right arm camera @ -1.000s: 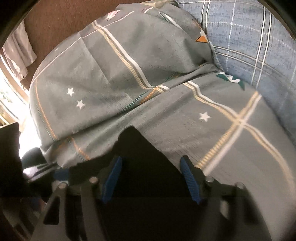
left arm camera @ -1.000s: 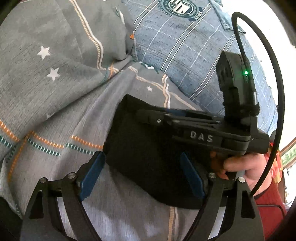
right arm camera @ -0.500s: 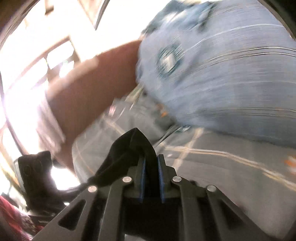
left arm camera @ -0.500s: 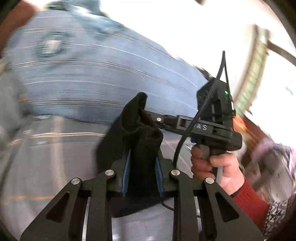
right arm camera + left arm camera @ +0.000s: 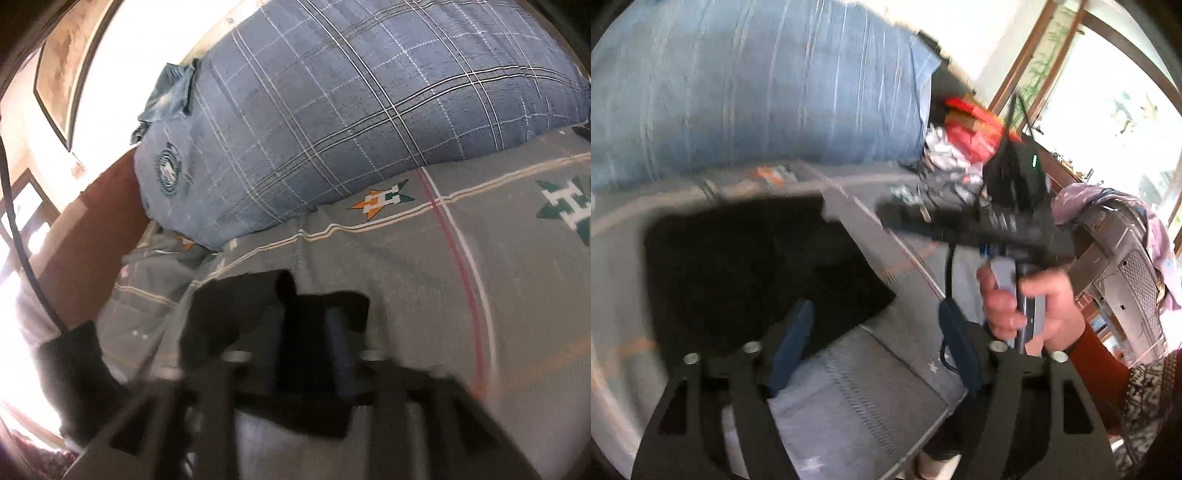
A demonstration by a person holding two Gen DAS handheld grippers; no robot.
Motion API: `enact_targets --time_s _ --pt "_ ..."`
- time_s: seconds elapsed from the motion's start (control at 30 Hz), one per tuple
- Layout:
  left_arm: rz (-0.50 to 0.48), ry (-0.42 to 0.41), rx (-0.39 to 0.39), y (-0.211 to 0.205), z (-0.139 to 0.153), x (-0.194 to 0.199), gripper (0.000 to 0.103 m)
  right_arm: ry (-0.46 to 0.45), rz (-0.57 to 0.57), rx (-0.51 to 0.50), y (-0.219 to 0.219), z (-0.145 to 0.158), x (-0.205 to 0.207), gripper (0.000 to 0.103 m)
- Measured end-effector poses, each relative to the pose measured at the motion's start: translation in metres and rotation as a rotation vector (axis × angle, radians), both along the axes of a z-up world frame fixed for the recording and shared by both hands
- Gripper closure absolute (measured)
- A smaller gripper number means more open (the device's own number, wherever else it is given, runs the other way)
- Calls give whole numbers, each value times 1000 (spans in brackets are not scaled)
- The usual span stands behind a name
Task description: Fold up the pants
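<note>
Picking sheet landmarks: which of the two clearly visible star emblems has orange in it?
The smaller star emblem beside the blue plaid pillow; its left points are orange. The larger star emblem at the right edge is only green and white.

Bedroom: quilted bed [image 5: 406, 266], plaid pillow [image 5: 332, 110]

My right gripper [image 5: 310, 354] is a smear of motion blur, so I can't tell if its pads actually press the black pants [image 5: 236, 306]. The blue pillow [image 5: 757, 85] is streaky and cut off at 10 o'clock.
</note>
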State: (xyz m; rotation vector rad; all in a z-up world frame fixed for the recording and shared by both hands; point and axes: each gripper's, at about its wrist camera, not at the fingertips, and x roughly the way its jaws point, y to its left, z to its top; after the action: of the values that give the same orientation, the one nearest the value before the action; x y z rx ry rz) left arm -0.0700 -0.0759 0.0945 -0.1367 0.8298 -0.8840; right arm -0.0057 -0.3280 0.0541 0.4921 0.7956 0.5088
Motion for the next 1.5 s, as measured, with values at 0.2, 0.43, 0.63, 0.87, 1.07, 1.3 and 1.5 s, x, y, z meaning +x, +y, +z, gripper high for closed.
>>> enact_targets --time_s 0.2,0.43,0.63,0.87,1.07,1.3,1.5 --pt "179 -78 220 31 -1 38 29 40 75 24 32 -13 3 44" --pt "290 40 204 50 -37 62 29 70 75 -80 66 -33 17 95" --pt "268 -12 148 42 -15 52 28 -43 -6 -80 26 9 -11 97" --pt "299 28 269 12 -46 69 28 47 -83 -204 21 -24 -14 95" --pt "309 1 240 23 -27 69 28 -61 -82 -271 28 16 -22 88" --pt "356 6 268 16 -31 86 28 -91 -46 -304 56 18 3 88" --pt "355 16 293 8 -42 94 28 -18 -43 -332 59 -10 28 89"
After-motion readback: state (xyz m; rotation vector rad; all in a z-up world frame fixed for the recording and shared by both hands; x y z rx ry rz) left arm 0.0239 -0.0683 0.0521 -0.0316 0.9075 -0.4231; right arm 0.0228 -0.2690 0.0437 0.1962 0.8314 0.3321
